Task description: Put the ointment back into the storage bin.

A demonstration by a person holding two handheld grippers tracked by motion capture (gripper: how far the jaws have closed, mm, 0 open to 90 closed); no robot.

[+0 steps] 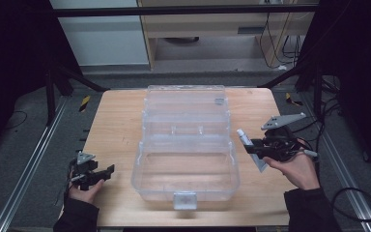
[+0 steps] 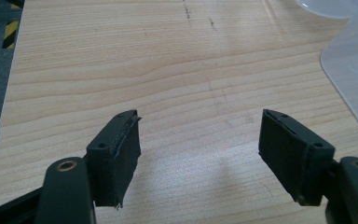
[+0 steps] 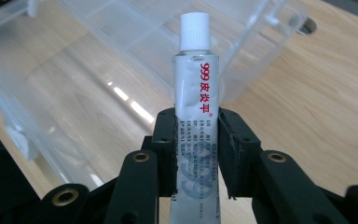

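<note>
On the right side of the pale wood-grain worktop [image 1: 121,125], my right hand-held gripper [image 1: 257,151] is pinching a small ointment tube [image 3: 196,121], its flat black rubbery pads pressed against both sides of the tube's body. It's a slim, soft-sided tube, silvery white with a slight crumple in its skin, red characters and the digits 999 printed down its length, and a ribbed white screw cap [image 3: 195,31] at the far end. From above, the tube [image 1: 251,150] sits tilted, cap pointing up and toward the clear plastic storage box [image 1: 186,145], just off that box's right edge and above the wood.

That box is a glossy, see-through thing with rounded corners, its lid thrown back so two shallow rectangular wells lie open, and a frosted latch tab [image 1: 184,199] on the near wall. Light streaks gleam off its walls in the right gripper view.

Over at the near left corner, my left hand-held gripper [image 1: 95,175] has its jaws spread with nothing between them, just bare wood grain showing in the gap. Its pads [image 2: 121,154] are blocky, matte black, a little frayed along one edge. A curved corner of the clear box [image 2: 354,79] sits off to one side, apart from the jaws.
</note>
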